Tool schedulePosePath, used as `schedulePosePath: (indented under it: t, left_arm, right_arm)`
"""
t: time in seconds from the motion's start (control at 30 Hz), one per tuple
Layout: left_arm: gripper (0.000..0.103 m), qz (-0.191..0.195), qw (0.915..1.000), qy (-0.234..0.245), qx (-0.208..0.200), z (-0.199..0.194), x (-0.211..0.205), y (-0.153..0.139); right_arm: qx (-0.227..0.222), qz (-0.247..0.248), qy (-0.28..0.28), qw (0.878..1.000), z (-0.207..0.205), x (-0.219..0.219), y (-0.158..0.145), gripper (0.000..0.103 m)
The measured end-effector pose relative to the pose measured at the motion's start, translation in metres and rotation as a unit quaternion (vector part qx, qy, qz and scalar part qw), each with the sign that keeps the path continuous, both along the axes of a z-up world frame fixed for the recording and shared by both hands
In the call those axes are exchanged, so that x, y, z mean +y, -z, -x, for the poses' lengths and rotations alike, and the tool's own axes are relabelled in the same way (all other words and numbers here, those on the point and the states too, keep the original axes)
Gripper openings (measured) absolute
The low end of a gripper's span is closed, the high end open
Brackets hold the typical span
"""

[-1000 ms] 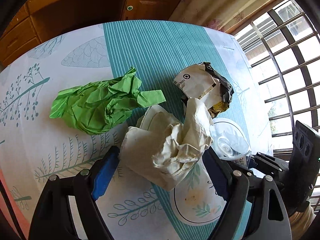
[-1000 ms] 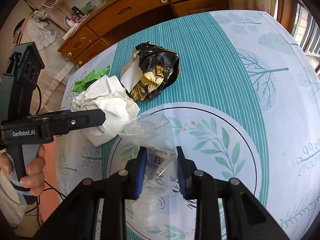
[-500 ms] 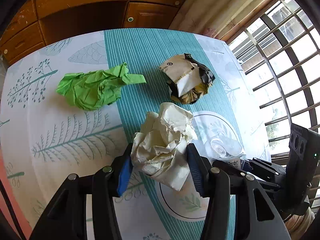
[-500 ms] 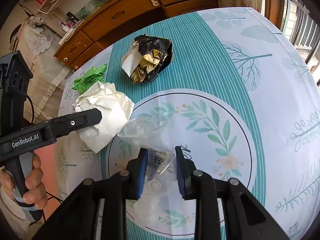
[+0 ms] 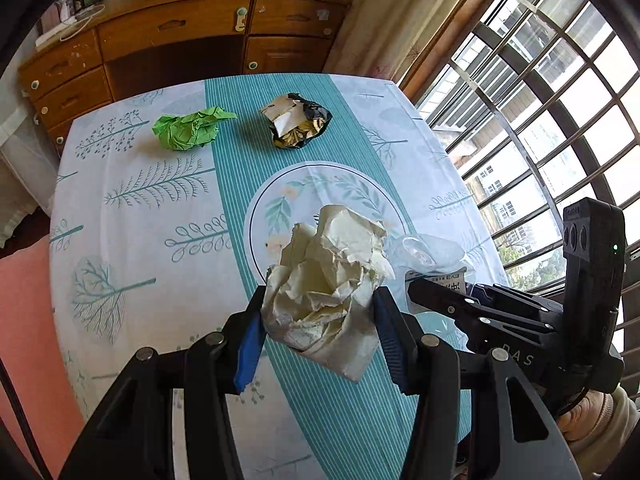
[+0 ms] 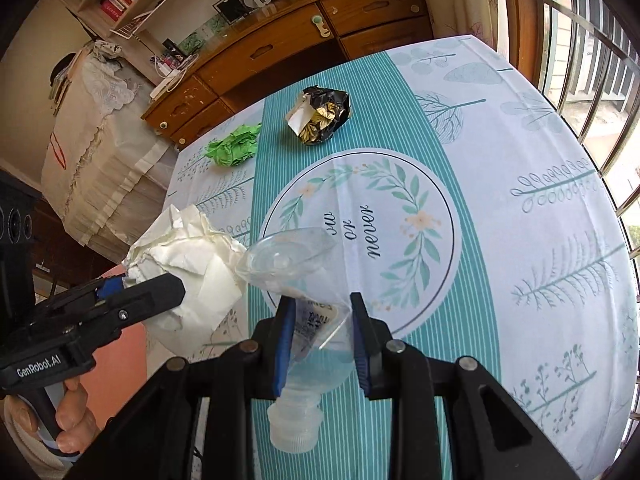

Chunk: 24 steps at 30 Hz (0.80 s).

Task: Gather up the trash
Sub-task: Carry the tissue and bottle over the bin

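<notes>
Left gripper [image 5: 320,316] has its jaws clamped on a crumpled ball of cream paper [image 5: 328,280], lifted off the worktop [image 5: 140,240] near its front edge, over the teal stripe. Same paper ball shows in the right wrist view [image 6: 188,256], w/ the left gripper [image 6: 132,300] side-on & a hand [image 6: 72,420] on its grip.

Just beside it to the right, the right gripper [image 6: 322,320] has jaws narrow, pinching a crushed clear plastic bottle [image 6: 304,300]; cap end points back toward the camera, squashed body sticks fwd over the printed round wreath. Bottle is touching the paper ball, as far as the view tells. In the left wrist view the bottle [image 5: 432,252] peeks out past the right gripper's black body [image 5: 500,320].

Left on the worktop, near the far edge: crumpled green paper [image 5: 188,130] on the white part toward the far left corner, then a black-and-gold crumpled wrapper [image 5: 298,126] on the teal stripe, apart from each other. Wooden drawer cabinet [image 5: 172,40] stands beyond the far edge; barred window [image 5: 540,120] on the right.
</notes>
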State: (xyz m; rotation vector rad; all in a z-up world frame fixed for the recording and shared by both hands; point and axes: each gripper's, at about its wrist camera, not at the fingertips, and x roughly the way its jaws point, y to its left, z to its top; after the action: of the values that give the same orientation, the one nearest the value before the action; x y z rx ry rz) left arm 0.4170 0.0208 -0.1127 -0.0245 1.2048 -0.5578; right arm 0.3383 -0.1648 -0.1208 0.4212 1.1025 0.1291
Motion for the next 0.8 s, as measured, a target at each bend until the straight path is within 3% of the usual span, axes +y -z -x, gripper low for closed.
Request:
schedulePosePath:
  t: [0.27, 0.5, 0.63, 0.8]
  left_arm:
    - [0.05, -0.005, 0.9988, -0.023, -0.043, 0.112, -0.012, -0.056]
    - [0.05, -0.003, 0.9943, -0.053, -0.093, 0.218, -0.032, -0.096]
    - [0.05, -0.006, 0.9907, -0.07, -0.117, 0.279, -0.045, -0.109]
    - [0.05, -0.02, 0.99, -0.081, -0.114, 0.344, -0.053, -0.108]
  right_arm:
    - [-0.051, 0.0, -0.025, 0.998, 0.089, -0.027, -0.051, 0.026]
    - [-0.084, -0.002, -0.047, 0.995, 0.181, -0.06, -0.074, 0.026]
    - [-0.09, 0.005, -0.068, 0.994, 0.233, -0.07, -0.078, 0.026]
    - [-0.086, 0.0, -0.094, 0.992, 0.29, -0.077, -0.078, 0.026]
